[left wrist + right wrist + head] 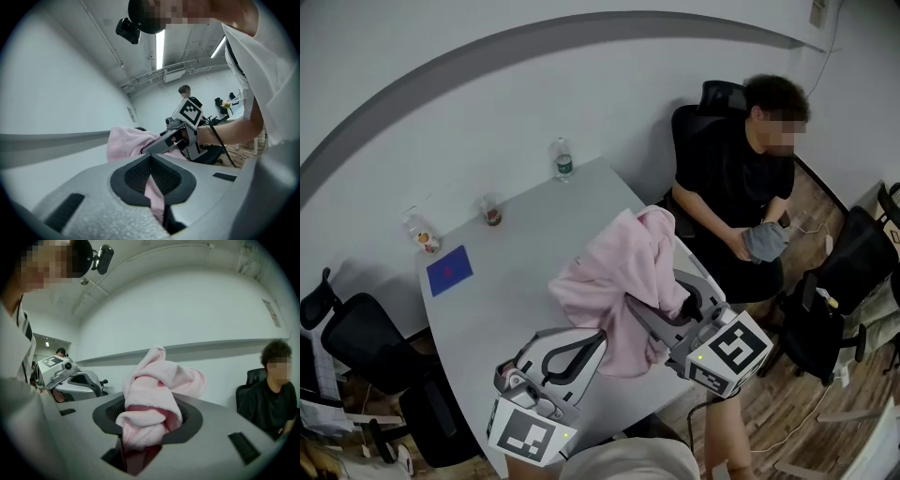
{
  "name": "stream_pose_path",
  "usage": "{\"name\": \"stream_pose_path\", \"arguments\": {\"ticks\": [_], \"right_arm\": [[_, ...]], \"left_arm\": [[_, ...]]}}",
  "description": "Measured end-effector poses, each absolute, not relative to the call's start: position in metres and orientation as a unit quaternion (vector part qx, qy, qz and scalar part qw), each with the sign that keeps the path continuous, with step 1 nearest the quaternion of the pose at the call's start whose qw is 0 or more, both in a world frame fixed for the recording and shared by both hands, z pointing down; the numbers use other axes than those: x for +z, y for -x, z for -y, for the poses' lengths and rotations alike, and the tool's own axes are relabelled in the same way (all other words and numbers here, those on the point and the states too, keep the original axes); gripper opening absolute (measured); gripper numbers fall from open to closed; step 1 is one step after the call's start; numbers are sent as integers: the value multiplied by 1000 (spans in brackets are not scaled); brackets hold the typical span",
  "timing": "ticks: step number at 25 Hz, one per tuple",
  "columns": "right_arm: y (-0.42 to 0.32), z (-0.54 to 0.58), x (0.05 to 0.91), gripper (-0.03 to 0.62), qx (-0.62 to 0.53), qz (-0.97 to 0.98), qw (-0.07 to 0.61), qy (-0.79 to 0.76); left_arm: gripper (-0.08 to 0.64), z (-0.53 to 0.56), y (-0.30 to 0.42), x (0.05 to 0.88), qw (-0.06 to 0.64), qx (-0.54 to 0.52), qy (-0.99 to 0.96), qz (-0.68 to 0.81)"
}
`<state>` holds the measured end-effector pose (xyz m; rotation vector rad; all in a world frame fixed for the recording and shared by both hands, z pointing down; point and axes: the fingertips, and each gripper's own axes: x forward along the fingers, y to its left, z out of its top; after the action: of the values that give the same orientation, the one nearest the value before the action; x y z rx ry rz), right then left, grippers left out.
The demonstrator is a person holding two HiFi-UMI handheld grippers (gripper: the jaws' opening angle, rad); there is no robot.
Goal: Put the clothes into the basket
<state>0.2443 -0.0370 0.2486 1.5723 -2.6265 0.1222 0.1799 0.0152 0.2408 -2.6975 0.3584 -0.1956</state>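
A pink fleece garment (pixel 623 281) hangs bunched above the grey table (pixel 516 281), held from both sides. My left gripper (pixel 598 342) at the bottom left is shut on a thin fold of its lower edge, and that pink strip (pixel 153 190) runs between the dark pads. My right gripper (pixel 636 305) reaches in from the right and is shut on a thick wad of the garment (pixel 149 401), which bulges out over its jaws. The right gripper (pixel 164 140) also shows in the left gripper view, pressed into the pink cloth (pixel 125 143). No basket shows in any view.
A seated person (pixel 736 183) at the table's far right holds a grey cloth (pixel 764 242). On the table's far side stand a water bottle (pixel 563 161), a cup (pixel 492 211), a small jar (pixel 423 236) and a blue sheet (pixel 449 270). Black office chairs (pixel 361 352) stand at both sides.
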Motion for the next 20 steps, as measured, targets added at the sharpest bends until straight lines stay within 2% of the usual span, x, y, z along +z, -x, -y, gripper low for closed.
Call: {"name": "stream_pose_path", "arguments": {"ticks": [20], "right_arm": [[-315, 62, 324, 181, 98, 841, 62, -528]], "left_arm": [[2, 8, -256, 284, 170, -94, 976, -93]]}}
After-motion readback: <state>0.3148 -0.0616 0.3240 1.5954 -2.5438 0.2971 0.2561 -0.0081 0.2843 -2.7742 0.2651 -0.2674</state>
